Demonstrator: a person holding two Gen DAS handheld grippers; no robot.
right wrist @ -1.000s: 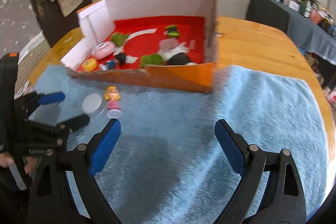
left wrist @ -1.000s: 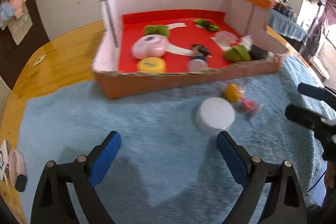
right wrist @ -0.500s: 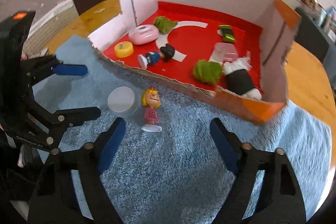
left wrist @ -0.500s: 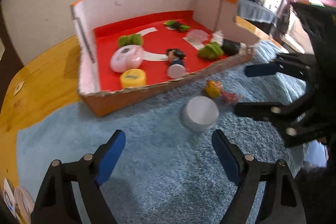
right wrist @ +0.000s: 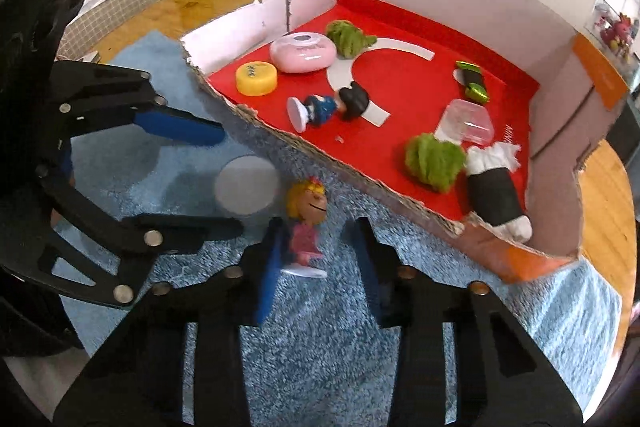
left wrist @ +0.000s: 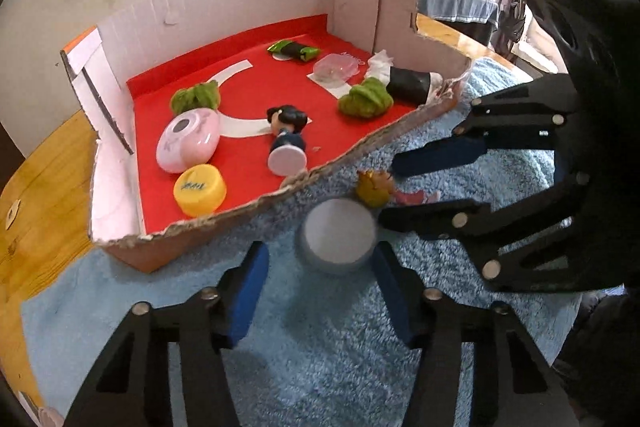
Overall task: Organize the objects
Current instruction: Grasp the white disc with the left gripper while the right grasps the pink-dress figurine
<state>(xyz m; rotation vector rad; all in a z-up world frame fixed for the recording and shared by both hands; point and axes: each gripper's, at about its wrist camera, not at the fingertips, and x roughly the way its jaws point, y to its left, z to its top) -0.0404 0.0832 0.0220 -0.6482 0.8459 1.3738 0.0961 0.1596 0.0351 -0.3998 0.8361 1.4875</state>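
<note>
A: Left wrist view. Since a second ago both grippers have come in close. The left gripper (left wrist: 316, 259) now straddles the white lid (left wrist: 338, 237) on the blue towel (left wrist: 332, 359), just outside the cardboard box (left wrist: 120, 187). Jaws closing, lid between them, pads not yet pressing on it.

B: And the right gripper (left wrist: 416, 193)?

A: It reaches in from the right, around the blonde figurine (left wrist: 374, 187).

B: Right wrist view?

A: Same figurine (right wrist: 306, 223) lies between the closing jaws; one pad (right wrist: 272, 267) is at its side, but I see no firm clamp. Left gripper (right wrist: 228, 179) flanks the lid (right wrist: 246, 185).

B: Progress?

A: Nearly done, I judge. The box holds a pink case (right wrist: 303, 51), yellow cap (right wrist: 256, 78) and dark-haired figurine (right wrist: 332, 105). Only two items remain on the towel.
</note>
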